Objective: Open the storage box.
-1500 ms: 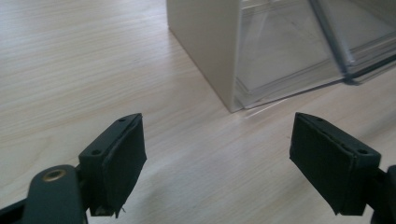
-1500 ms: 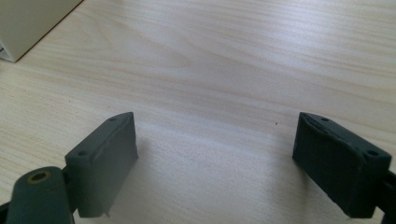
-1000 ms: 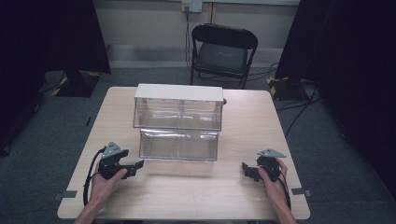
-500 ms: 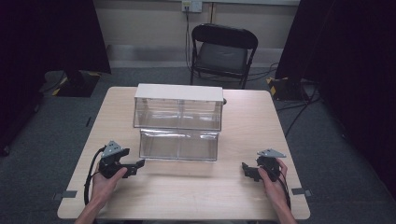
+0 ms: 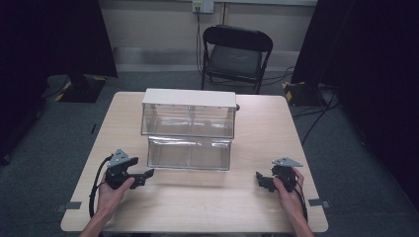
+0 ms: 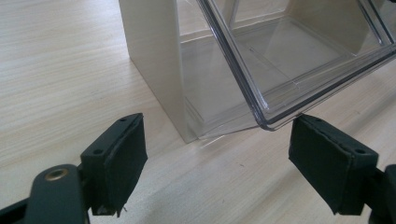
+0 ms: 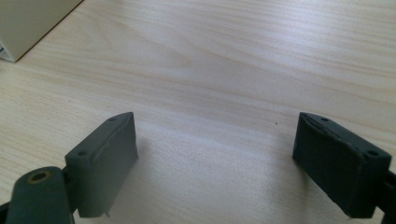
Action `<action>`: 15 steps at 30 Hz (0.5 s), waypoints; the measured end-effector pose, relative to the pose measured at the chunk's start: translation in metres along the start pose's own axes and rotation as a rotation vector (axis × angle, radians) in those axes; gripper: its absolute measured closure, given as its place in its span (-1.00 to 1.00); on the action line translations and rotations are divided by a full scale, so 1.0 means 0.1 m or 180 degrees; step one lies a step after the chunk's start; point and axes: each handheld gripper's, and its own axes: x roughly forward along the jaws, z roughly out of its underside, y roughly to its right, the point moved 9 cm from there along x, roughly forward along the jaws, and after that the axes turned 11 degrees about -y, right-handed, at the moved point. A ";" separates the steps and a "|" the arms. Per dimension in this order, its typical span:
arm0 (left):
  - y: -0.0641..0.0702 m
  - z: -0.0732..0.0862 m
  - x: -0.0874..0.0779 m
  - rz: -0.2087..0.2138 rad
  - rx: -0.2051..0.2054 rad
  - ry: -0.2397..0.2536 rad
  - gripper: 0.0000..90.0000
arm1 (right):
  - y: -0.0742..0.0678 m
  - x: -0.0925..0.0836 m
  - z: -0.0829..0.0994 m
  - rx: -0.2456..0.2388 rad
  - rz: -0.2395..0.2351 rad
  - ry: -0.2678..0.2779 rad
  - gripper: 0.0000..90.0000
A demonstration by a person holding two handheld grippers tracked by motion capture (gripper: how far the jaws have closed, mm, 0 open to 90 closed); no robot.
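A small cabinet [image 5: 188, 101] with a cream frame and clear plastic drawers stands at the middle of the table. Its lower clear drawer [image 5: 190, 153] juts out toward me. My left gripper [image 5: 148, 175] rests on the table by the drawer's front left corner. In the left gripper view this gripper [image 6: 219, 163] faces the drawer's clear corner [image 6: 289, 60] and the cream side wall [image 6: 154, 60]. Its jaws have just been closing a little but stand wide apart with nothing between them. My right gripper [image 5: 259, 178] lies open on bare wood to the drawer's right, its jaws [image 7: 215, 163] empty.
The light wooden table [image 5: 267, 128] has free room in front of the cabinet and on both sides. A black folding chair [image 5: 236, 54] stands behind the far edge. Dark curtains hang at both sides, and cables lie on the floor at the right.
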 end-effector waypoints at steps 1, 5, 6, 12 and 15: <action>0.00 0.00 0.00 -0.0005 0.0002 -0.0011 -0.58 | 0.00 0.00 0.00 -0.0002 0.0001 0.0002 -0.71; 0.00 0.00 0.00 -0.0003 0.0013 -0.0001 -0.56 | 0.00 0.00 0.00 -0.0001 -0.0002 0.0000 -0.71; 0.00 0.00 0.00 -0.0005 0.0011 -0.0001 -0.56 | 0.00 0.00 0.00 -0.0009 -0.0006 0.0001 -0.71; 0.02 0.00 -0.01 0.0034 0.0018 0.0027 -0.58 | 0.00 0.00 0.00 0.0000 0.0005 0.0000 -0.71; 0.01 0.00 -0.01 0.0044 0.0002 0.0018 -0.59 | 0.00 0.00 0.00 -0.0001 0.0002 0.0000 -0.71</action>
